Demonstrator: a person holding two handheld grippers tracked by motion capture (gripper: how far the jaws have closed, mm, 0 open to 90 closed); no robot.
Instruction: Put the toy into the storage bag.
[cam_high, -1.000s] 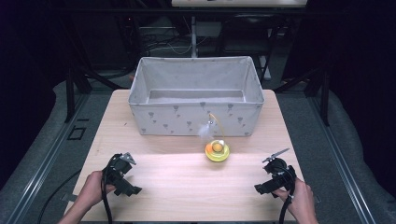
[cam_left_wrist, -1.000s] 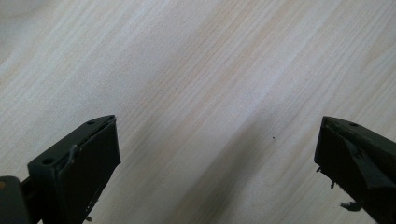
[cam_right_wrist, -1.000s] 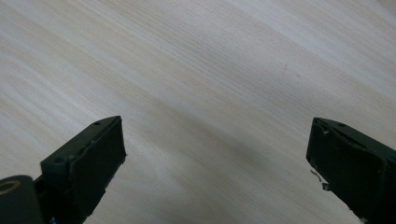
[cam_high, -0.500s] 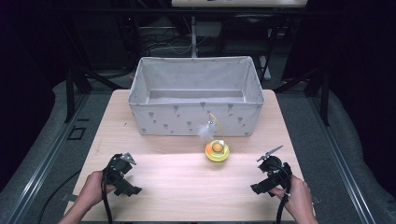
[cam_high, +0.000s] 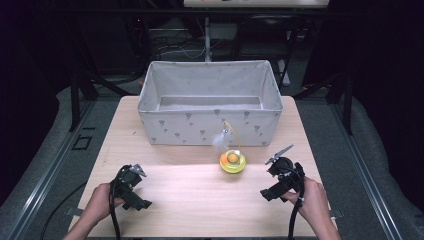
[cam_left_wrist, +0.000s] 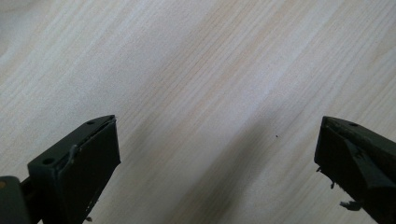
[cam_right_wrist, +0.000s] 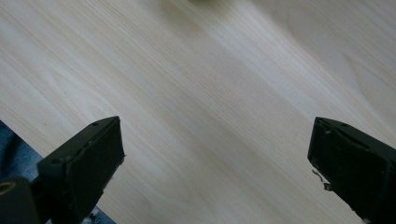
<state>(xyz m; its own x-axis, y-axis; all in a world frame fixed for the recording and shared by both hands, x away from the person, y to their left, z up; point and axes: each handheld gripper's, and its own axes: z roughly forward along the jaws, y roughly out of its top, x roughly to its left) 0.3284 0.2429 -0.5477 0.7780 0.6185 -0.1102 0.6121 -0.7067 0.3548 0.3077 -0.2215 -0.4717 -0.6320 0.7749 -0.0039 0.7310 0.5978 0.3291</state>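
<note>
A yellow-green round toy (cam_high: 232, 161) with an orange ball in it and a white feather on a thin wire stands on the wooden table (cam_high: 200, 185), just in front of the box. My right gripper (cam_high: 280, 181) is held low to the toy's right, a short way off and apart from it. In the right gripper view my right gripper (cam_right_wrist: 217, 172) is open over bare wood. My left gripper (cam_high: 131, 187) rests near the table's front left. In the left gripper view my left gripper (cam_left_wrist: 217, 172) is open above bare wood with nothing between the jaws.
A large grey-white fabric box (cam_high: 210, 127) with a small printed pattern stands open at the back middle of the table, nothing visible inside. Black frame legs and cables lie behind it. The table's edge and grey floor (cam_right_wrist: 9, 140) show beside the right gripper's jaw.
My right gripper has shifted left and a little forward, closer to the toy. The left gripper, the toy and the box have not moved.
</note>
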